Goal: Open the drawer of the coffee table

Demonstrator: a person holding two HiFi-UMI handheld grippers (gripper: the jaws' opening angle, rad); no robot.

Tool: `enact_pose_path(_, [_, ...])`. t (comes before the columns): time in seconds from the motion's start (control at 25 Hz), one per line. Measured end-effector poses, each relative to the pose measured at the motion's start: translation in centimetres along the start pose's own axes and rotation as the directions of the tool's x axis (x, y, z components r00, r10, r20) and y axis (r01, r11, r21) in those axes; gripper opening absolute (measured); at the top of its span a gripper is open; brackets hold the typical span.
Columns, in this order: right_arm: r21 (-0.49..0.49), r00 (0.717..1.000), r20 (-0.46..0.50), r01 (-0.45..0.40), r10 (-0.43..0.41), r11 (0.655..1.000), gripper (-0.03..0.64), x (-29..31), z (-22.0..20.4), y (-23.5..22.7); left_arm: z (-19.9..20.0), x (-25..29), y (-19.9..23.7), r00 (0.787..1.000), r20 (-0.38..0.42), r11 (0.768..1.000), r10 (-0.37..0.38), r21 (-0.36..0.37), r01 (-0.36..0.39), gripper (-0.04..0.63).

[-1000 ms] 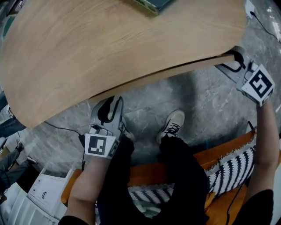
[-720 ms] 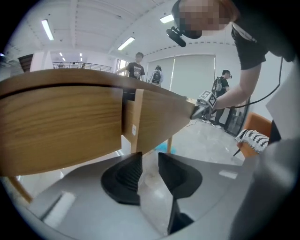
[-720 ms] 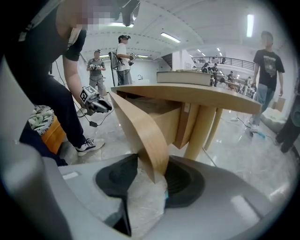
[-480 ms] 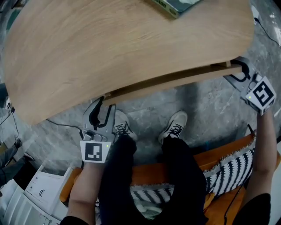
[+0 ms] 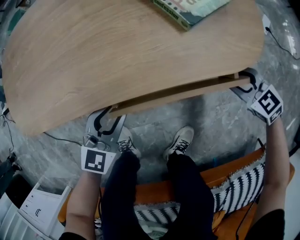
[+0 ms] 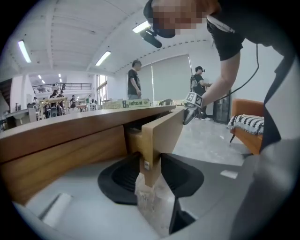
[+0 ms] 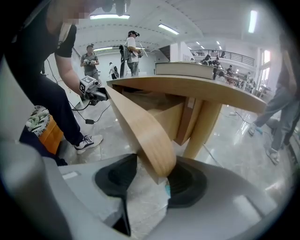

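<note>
straddling both ends of the curved pale-wood drawer front (image 6: 161,131), which sits slightly out from under the oval pale-wood surface (image 5: 117,56), the tongs likely share the pull so it slides straight. the left tongs (image 6: 151,176) have just been opening and stand wide around its end; the right tongs (image 7: 152,180), also easing apart, pinch the other end.

I see book (image 5: 190,9) on surface (image 5: 117,56), far edge; drawer front (image 5: 178,95) below near edge; my shoes (image 5: 180,140) on floor (image 5: 220,117) between it and sofa (image 5: 225,173).
</note>
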State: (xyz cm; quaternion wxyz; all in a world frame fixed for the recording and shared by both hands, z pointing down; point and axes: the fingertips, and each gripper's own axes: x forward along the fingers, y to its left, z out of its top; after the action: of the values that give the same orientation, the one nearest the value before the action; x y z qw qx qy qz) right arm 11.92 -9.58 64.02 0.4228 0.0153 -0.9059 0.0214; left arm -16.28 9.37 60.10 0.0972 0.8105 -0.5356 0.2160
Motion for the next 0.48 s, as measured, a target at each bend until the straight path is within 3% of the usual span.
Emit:
enact_pose_path(0.16, [0.011,1.000,0.012,0.017,-0.017,1.000,0.184,0.00,0.14,-0.14,0.98,0.15,0.28,0.996,0.060,0.990,0.059,-0.135,-0.050,0.147])
enact_pose_path(0.48, [0.032,1.000,-0.005,0.017,-0.016,0.999,0.186,-0.46,0.02,0.25,1.01,-0.29,-0.27,0.998,0.042,0.983,0.053,-0.180,-0.045,0.140])
